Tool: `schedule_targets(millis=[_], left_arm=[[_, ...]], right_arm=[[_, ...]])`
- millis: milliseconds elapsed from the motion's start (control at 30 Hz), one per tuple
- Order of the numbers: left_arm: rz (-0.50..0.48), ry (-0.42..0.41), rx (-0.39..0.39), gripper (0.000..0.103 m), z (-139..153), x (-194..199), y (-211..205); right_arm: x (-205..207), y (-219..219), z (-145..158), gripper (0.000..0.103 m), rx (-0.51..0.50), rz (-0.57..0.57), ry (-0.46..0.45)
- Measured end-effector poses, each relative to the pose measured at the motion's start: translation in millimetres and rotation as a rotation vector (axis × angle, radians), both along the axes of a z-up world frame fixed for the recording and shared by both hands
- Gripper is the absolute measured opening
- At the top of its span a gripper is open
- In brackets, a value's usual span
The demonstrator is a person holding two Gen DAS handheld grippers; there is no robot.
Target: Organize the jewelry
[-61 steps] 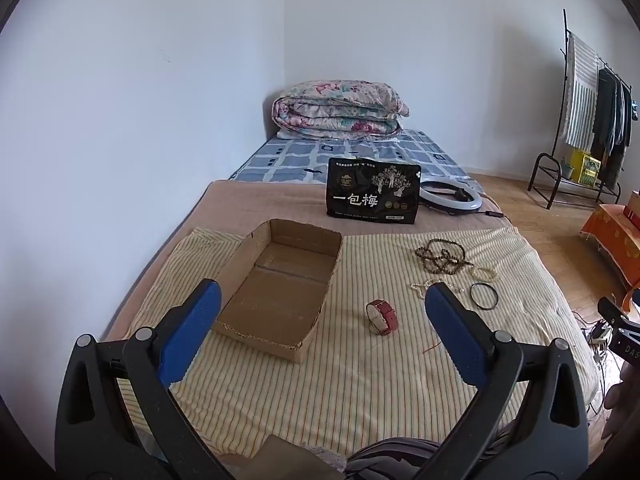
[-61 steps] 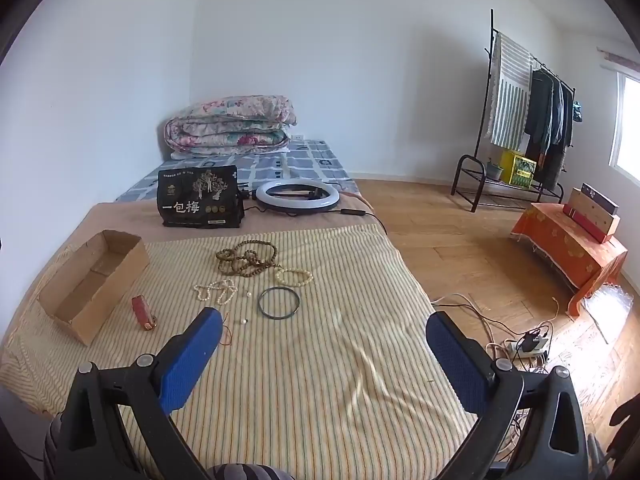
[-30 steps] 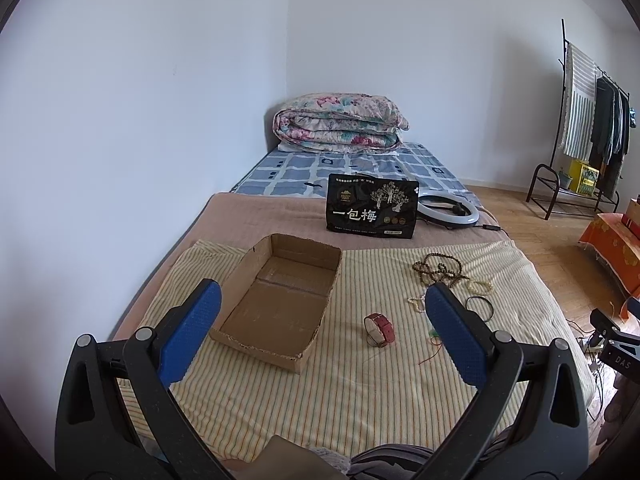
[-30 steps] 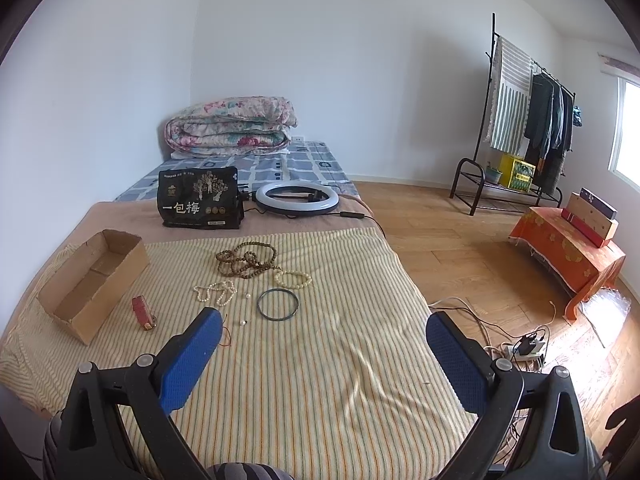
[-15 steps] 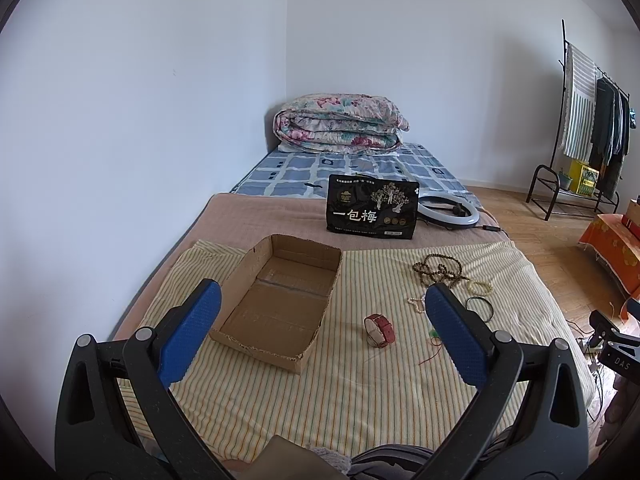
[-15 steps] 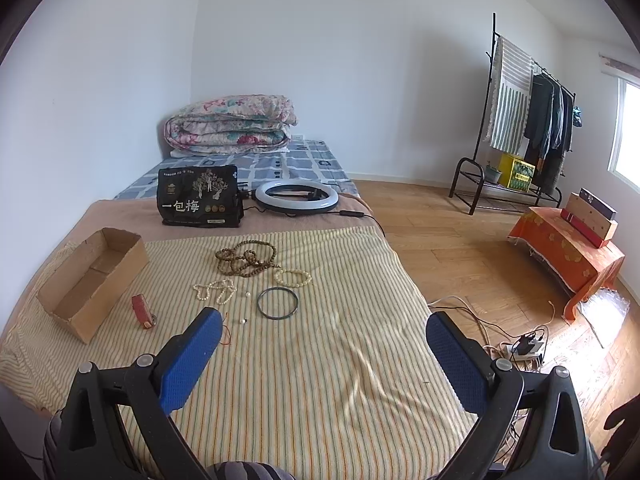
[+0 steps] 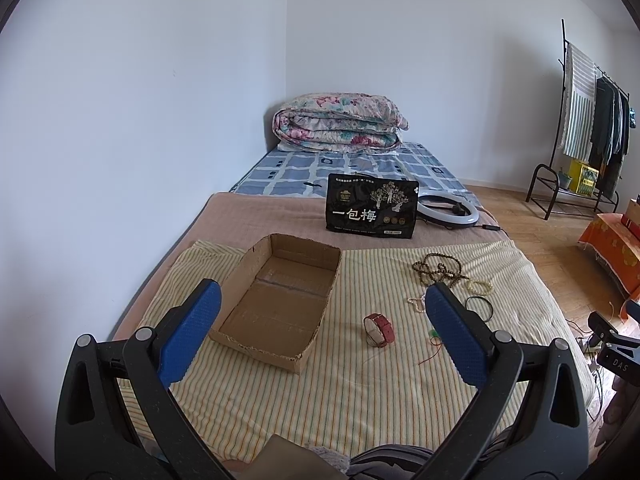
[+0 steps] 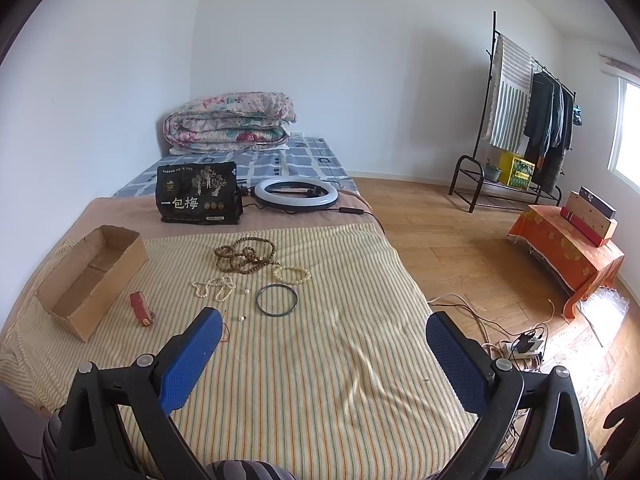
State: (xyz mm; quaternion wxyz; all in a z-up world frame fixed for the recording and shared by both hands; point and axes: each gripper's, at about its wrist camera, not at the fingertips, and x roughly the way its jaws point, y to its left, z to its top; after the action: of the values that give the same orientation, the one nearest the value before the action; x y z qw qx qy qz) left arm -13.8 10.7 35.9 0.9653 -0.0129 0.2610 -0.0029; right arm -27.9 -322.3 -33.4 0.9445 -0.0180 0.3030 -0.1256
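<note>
An empty cardboard box (image 7: 280, 300) (image 8: 90, 276) lies on the striped sheet at the left. A red watch (image 7: 378, 329) (image 8: 141, 308) sits just right of it. Further right lie brown prayer beads (image 7: 438, 271) (image 8: 246, 257), a white pearl necklace (image 8: 214, 287), a pale bead bracelet (image 8: 293, 274) and a dark bangle (image 8: 277, 299) (image 7: 478, 306). My left gripper (image 7: 320, 312) is open and empty, held near the bed's front edge, short of the box and watch. My right gripper (image 8: 320, 340) is also open and empty, short of the bangle.
A black snack bag (image 7: 372, 211) and a ring light (image 8: 297, 193) stand behind the sheet, with a folded quilt (image 7: 340, 124) at the far wall. Right of the bed are wooden floor, a clothes rack (image 8: 520, 120), an orange-draped stand (image 8: 568, 252) and a power strip (image 8: 524, 346).
Both views pulled back and rose slightly over the first second, then held almost still. Both grippers stayed open; no jewelry moved.
</note>
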Motion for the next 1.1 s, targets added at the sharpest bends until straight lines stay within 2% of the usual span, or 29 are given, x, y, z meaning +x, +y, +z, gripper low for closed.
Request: schedule_targets(millis=[400, 800, 1100], left_arm=[[-0.009, 0.014, 0.006, 0.103, -3.8, 4.9, -2.6], [-0.026, 0.062, 0.018, 0.103, -27.5, 25.7, -6.6], [-0.071, 0.138, 0.003, 0.103, -53.2, 58.4, -8.3]], right_arm=[[2.7, -3.3, -5.7, 0.103, 0.006, -0.008, 0.009], [19.1, -11.5, -22.9, 0.103, 0.013, 0.001, 0.044], [41.8, -19.6, -33.6, 0.103, 0.039, 0.095, 0.022]])
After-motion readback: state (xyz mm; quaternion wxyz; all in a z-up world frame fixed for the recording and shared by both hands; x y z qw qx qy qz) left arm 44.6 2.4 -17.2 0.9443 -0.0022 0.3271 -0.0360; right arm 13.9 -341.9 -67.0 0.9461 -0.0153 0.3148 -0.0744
